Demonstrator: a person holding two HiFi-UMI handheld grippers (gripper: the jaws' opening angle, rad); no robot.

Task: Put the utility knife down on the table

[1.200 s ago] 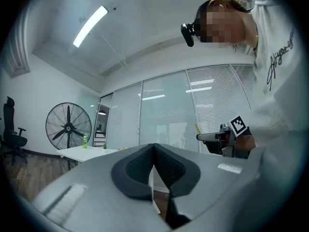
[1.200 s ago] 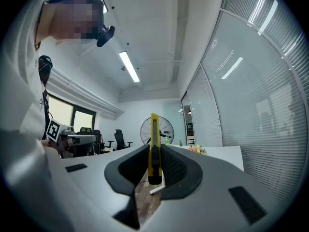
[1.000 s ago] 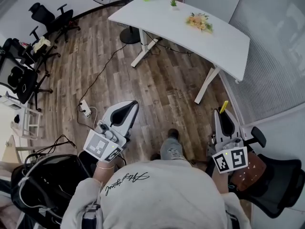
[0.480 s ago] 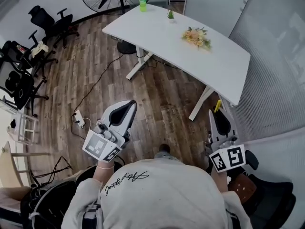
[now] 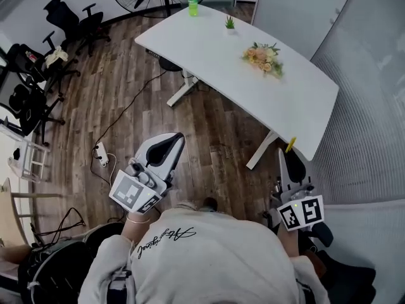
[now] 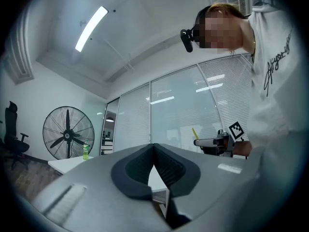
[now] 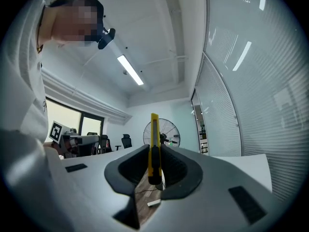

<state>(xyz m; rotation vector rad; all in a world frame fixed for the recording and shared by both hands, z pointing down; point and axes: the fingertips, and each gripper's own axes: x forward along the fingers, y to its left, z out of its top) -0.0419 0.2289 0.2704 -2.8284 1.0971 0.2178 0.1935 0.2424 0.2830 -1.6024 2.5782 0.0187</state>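
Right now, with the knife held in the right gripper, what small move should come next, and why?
Probably carry the right gripper forward until it is above the white table. Its fingers are shut on the yellow utility knife, and in the head view the gripper shows at the table's near edge, not yet over its top.

Head view steeply downward; 2 gripper views upward, sharing fan (image 6: 68, 132).

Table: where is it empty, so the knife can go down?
The near end of the table, between the flowers and the corner by the right gripper holding the knife, is bare. So is the side left of the flowers in the head view. The far end is busier: a bottle and a plant stand there.
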